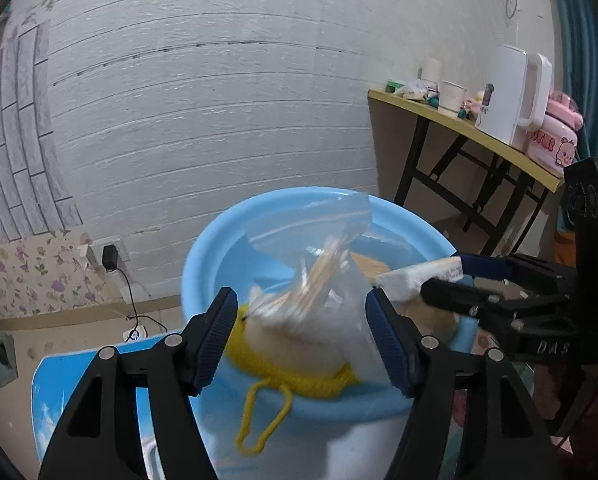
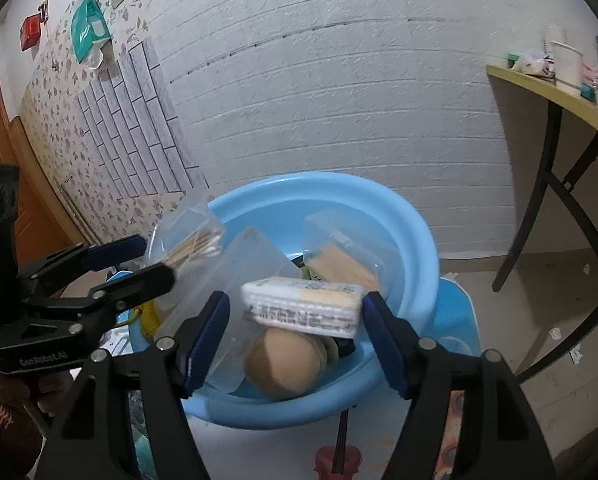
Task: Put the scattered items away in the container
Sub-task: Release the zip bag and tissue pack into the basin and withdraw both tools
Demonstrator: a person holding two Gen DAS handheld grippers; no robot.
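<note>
1. A round light-blue plastic basin [image 2: 415, 240] was seen standing on a blue-topped surface, in front of a white brick-patterned wall [image 1: 219, 100].
2. Inside the basin, a tan round ball-like object [image 2: 283, 364], a clear plastic bag of wooden sticks [image 2: 341, 258] and a coil of yellow cord [image 1: 299, 380] were visible; a loop of the cord hung over the near rim.
3. A clear zip bag holding a bundle of cotton swabs [image 1: 323, 268] was held above the basin between the pads of the left hand-held gripper [image 1: 299, 332]; its jaws stood wide, and whether the pads actually pressed the blurred bag could not be told.
4. A flat white pack with printed text [image 2: 303, 306] was positioned over the basin between the fingers of the right hand-held gripper [image 2: 295, 328]; contact at the right pad was apparent, while at the left pad it could not be judged.
5. To the right, a wooden tabletop on black legs [image 1: 499, 144] carried a white kettle [image 1: 507, 96], a paper cup [image 1: 451, 98] and a pink box [image 1: 555, 140].
</note>
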